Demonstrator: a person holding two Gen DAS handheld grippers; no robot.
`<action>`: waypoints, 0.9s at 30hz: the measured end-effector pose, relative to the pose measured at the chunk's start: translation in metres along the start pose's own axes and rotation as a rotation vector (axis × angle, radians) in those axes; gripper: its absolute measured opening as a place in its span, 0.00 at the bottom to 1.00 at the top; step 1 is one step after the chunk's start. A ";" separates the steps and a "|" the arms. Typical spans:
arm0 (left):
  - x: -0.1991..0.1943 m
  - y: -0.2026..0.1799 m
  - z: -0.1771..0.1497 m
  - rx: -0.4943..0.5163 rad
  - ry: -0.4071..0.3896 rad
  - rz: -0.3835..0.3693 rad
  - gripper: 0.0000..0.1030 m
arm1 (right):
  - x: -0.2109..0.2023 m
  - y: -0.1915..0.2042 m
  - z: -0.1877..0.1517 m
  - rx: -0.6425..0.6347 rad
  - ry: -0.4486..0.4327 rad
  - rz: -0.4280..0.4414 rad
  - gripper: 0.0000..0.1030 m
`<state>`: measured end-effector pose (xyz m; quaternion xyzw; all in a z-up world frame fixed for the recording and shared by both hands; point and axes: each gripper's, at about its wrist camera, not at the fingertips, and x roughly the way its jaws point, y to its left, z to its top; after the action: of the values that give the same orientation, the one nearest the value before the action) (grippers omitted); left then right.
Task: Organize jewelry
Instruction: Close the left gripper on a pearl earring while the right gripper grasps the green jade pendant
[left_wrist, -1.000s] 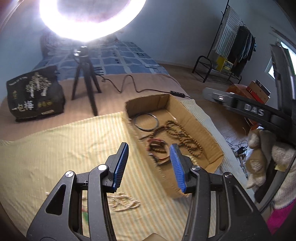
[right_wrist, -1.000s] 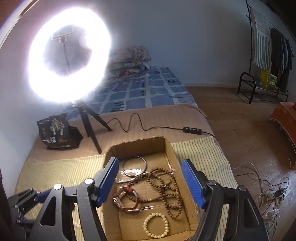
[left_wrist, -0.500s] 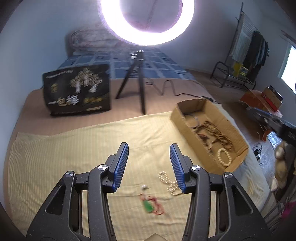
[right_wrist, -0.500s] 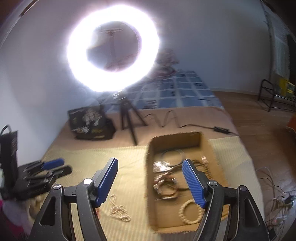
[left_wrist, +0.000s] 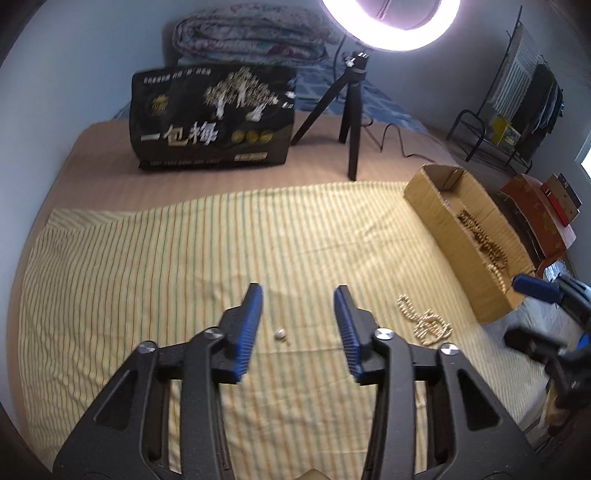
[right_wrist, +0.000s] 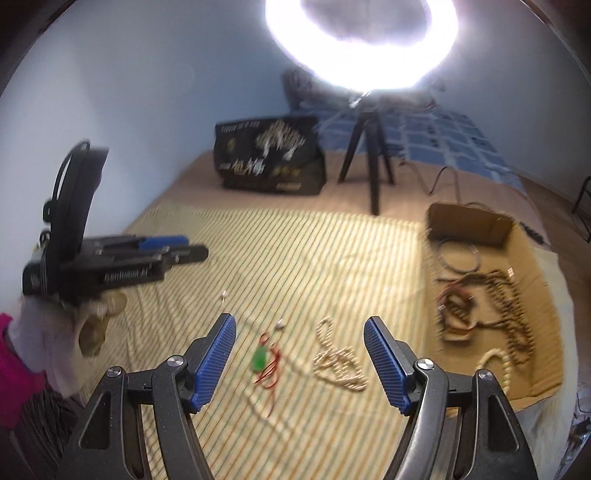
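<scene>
the left gripper (left_wrist: 298, 301), fingers closing and empty, is lining up over the small bead (left_wrist: 280, 334) at lower centre; the right gripper (right_wrist: 300, 332), wide and empty, is framing the pale necklace (right_wrist: 338, 363); lower squarely before pinching.

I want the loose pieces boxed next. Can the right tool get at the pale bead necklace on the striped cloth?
Probably yes. The right tool is open and empty, and the pale bead necklace lies bare on the striped cloth just ahead of it, with nothing on top.

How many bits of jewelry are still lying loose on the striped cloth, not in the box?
4: a pale bead necklace, a green pendant on red cord, and two tiny pale pieces. Blur may hide more.
</scene>
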<state>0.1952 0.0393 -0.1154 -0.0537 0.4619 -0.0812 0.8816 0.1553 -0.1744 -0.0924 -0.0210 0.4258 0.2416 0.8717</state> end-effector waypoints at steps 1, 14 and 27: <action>0.003 0.003 -0.002 -0.005 0.007 -0.003 0.37 | 0.006 0.003 -0.003 -0.004 0.016 0.006 0.72; 0.044 0.009 -0.032 -0.030 0.105 -0.032 0.26 | 0.063 0.029 -0.033 -0.066 0.161 0.021 0.61; 0.067 0.009 -0.035 -0.023 0.132 -0.002 0.26 | 0.098 0.037 -0.036 -0.117 0.220 0.014 0.50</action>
<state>0.2046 0.0350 -0.1912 -0.0586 0.5200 -0.0802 0.8484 0.1633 -0.1111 -0.1829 -0.0951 0.5040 0.2683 0.8154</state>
